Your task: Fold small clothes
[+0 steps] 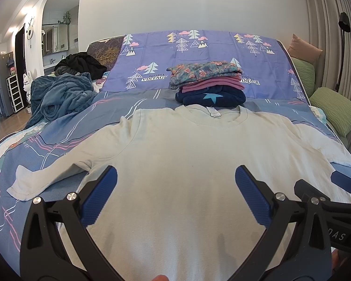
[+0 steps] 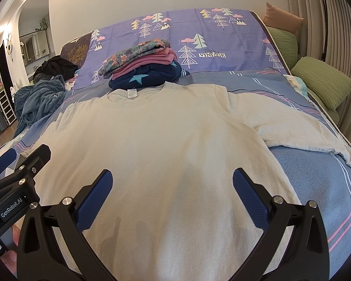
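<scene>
Two grippers: both spread wide, empty, side by side above the shirt's lower part.
Blue robe point(image 1: 58, 93): heaped at the bed's left edge.
Left gripper point(image 1: 175, 182): jaws apart.
White shirt point(image 1: 187, 154): flat on the striped bedspread point(image 1: 46, 140), sleeves out, collar far.
Folded stack point(image 1: 208, 84): just beyond the collar.
Right gripper point(image 2: 173, 182): jaws apart.
Green pillows point(image 2: 320, 82): far right.
</scene>
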Tool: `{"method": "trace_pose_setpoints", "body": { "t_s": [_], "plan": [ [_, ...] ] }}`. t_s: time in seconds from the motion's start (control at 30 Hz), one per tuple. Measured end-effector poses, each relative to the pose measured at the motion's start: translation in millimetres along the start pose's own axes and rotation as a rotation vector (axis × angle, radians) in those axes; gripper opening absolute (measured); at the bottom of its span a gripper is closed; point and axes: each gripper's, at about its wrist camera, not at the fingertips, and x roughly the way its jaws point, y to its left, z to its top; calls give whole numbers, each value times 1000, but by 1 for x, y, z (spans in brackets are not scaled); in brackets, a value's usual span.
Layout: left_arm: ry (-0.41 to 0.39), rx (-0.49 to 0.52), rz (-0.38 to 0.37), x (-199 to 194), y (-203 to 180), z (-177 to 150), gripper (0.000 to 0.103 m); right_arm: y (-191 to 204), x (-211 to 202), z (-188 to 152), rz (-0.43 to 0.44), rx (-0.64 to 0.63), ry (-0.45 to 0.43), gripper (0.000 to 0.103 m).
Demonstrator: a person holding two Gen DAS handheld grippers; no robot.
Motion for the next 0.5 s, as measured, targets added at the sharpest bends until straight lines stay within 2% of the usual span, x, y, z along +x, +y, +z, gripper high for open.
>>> {"method": "trace_pose_setpoints", "body": {
  "t_s": [0.27, 0.5],
  "plan": [
    [7, -11, -54, 2, 0, 0, 101, 0, -1, 1, 0, -1, -3, 102],
    [12, -18, -64, 2, -1, 1, 101, 0, -2, 2, 3, 0, -8, 102]
  ]
}}
